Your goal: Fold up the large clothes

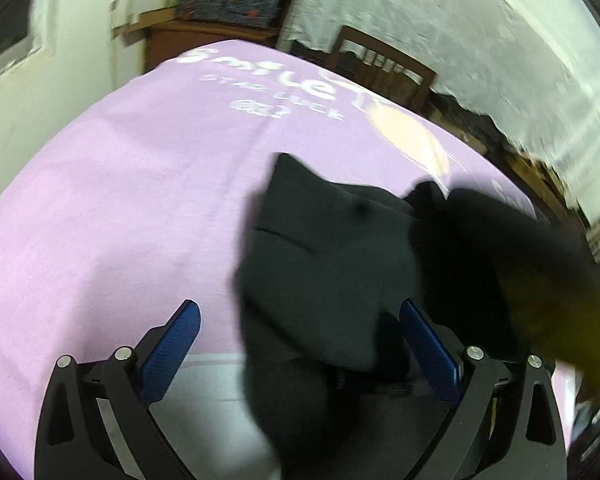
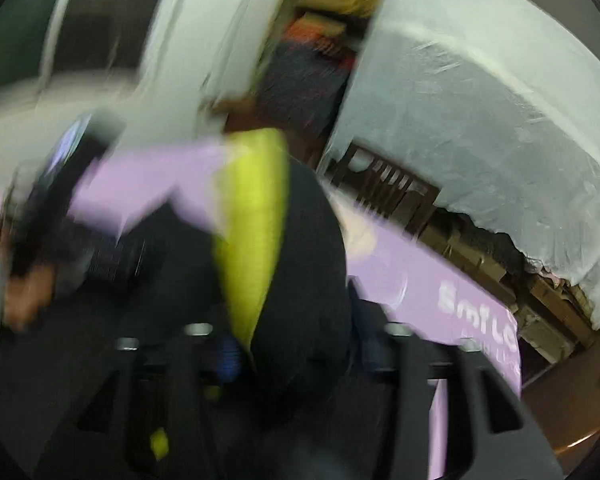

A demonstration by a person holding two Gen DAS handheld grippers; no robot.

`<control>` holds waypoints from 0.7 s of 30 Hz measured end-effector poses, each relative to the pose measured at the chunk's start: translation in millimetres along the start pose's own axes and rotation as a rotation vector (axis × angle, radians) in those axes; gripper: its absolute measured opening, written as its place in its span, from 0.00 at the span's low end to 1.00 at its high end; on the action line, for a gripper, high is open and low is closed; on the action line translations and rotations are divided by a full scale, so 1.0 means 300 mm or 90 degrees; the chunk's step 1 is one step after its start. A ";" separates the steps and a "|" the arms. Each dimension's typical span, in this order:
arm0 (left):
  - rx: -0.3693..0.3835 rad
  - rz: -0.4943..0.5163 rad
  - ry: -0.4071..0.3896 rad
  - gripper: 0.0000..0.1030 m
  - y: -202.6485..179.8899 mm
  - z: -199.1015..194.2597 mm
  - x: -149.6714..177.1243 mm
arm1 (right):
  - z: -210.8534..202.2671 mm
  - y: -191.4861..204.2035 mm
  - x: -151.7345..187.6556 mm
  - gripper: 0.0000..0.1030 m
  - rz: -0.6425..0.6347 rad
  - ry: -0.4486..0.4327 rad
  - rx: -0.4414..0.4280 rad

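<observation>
A black garment (image 1: 324, 248) lies bunched on the purple tablecloth (image 1: 100, 200). In the left wrist view my left gripper (image 1: 306, 328) is open wide just above it. Its blue pads (image 1: 184, 344) stand apart, and the cloth lies loose between them, closer to the right pad. In the blurred right wrist view the same black garment (image 2: 308, 264), showing a yellow-green stripe (image 2: 252, 216), fills the gap of my right gripper (image 2: 296, 352). Both of that gripper's pads sit against the fabric, which is lifted off the table. The lifted part shows as a dark smear at the right of the left wrist view.
The purple tablecloth (image 2: 440, 280) carries white lettering (image 1: 260, 76). A wooden chair (image 1: 380, 64) stands behind the table below a white draped sheet (image 1: 460, 20). A hand (image 2: 24, 300) holding the other gripper shows at the left of the right wrist view.
</observation>
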State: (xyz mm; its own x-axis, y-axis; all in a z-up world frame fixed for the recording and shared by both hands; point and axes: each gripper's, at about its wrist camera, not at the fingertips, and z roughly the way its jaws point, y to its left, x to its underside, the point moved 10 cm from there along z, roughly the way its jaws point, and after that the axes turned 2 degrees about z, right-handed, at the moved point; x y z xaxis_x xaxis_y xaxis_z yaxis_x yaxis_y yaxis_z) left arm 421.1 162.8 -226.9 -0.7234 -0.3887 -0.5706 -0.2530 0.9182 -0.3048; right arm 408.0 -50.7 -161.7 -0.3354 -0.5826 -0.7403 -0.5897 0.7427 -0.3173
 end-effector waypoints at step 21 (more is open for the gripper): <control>0.064 0.139 -0.010 0.97 -0.336 -0.131 0.120 | -0.054 -0.143 0.091 0.46 0.568 0.079 -0.183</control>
State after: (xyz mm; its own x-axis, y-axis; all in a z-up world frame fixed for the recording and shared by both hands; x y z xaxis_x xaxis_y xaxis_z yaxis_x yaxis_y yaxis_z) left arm 395.2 59.2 -186.7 -0.7437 -0.1843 -0.6427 -0.0259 0.9685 -0.2477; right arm 412.2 -103.9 -158.6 -0.8168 0.1185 -0.5647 -0.2301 0.8307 0.5070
